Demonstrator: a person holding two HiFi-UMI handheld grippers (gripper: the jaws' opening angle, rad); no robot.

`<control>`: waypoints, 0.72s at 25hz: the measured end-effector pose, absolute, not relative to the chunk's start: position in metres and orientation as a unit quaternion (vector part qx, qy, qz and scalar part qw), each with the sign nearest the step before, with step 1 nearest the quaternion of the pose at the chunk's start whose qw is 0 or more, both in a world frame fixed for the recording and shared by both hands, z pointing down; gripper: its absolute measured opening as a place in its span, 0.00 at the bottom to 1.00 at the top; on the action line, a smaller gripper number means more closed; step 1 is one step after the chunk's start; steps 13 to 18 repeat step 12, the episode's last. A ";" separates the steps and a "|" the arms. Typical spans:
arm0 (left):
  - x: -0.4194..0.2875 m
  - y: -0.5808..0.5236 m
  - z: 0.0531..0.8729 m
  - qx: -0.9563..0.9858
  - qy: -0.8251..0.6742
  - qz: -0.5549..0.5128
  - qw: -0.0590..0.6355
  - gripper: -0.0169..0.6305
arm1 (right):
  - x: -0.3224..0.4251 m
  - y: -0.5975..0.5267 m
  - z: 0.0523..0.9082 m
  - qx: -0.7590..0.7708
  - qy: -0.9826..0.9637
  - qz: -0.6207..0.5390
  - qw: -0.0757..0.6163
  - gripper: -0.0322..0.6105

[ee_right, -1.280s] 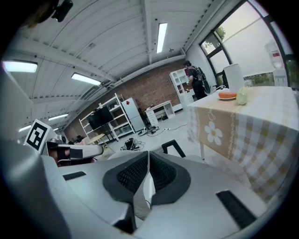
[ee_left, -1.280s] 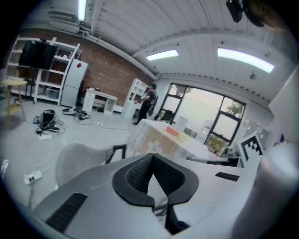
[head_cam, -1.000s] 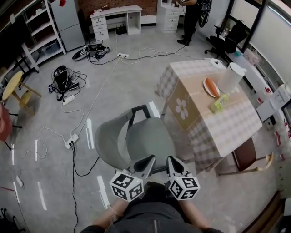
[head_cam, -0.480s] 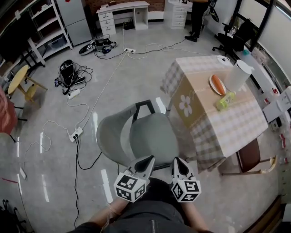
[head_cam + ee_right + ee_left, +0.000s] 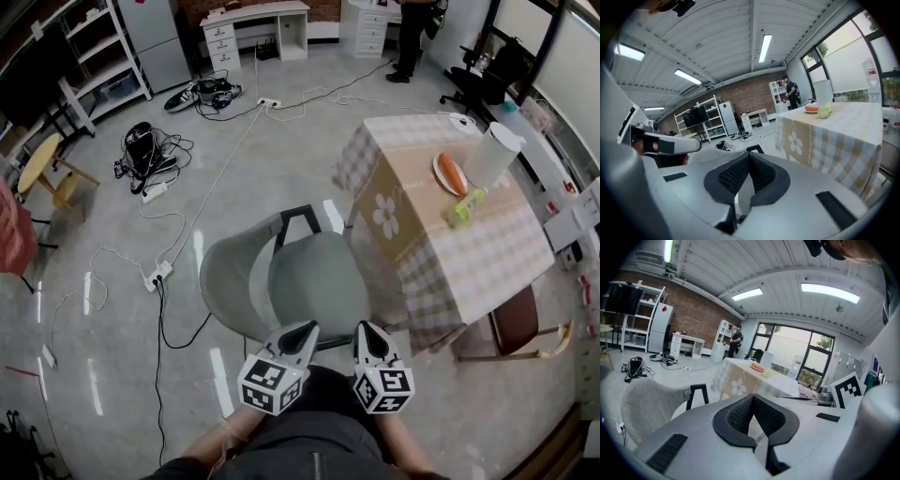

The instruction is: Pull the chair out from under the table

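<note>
Off the near-left corner of the counter [image 5: 487, 272], out on the floor [image 5: 112, 375]: grey chair [image 5: 314, 286], seat clear of the checked cloth, backrest curving round its left side. Looks pulled out, or very nearly.

Right at the seat's near edge, left tool [image 5: 302, 330] and right tool [image 5: 367, 330], side by side, both pressed together, pinching nothing. No grip on the chair, then.

To finish well: spread one tool, clamp the seat rim or backrest, draw straight back toward the body, keep the legs flat. Mind the cables [image 5: 164, 309] trailing at left.

Further out, toward the counter's far edge: plate [image 5: 450, 173], white jug [image 5: 494, 155], green item [image 5: 466, 206], well apart from any tugging.
</note>
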State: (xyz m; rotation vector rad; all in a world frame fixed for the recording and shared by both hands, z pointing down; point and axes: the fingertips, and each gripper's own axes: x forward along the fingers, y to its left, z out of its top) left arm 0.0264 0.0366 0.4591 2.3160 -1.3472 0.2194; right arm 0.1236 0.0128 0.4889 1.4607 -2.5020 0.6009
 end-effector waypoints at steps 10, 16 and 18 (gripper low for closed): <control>0.029 0.032 0.460 0.836 -0.495 0.085 0.221 0.04 | 0.128 0.005 0.490 0.485 -0.844 0.206 0.099 0.07; 0.031 0.032 0.461 0.837 -0.494 0.089 0.221 0.04 | 0.128 0.004 0.492 0.483 -0.844 0.209 0.101 0.07; 0.031 0.032 0.461 0.837 -0.494 0.089 0.221 0.04 | 0.128 0.004 0.492 0.483 -0.844 0.209 0.101 0.07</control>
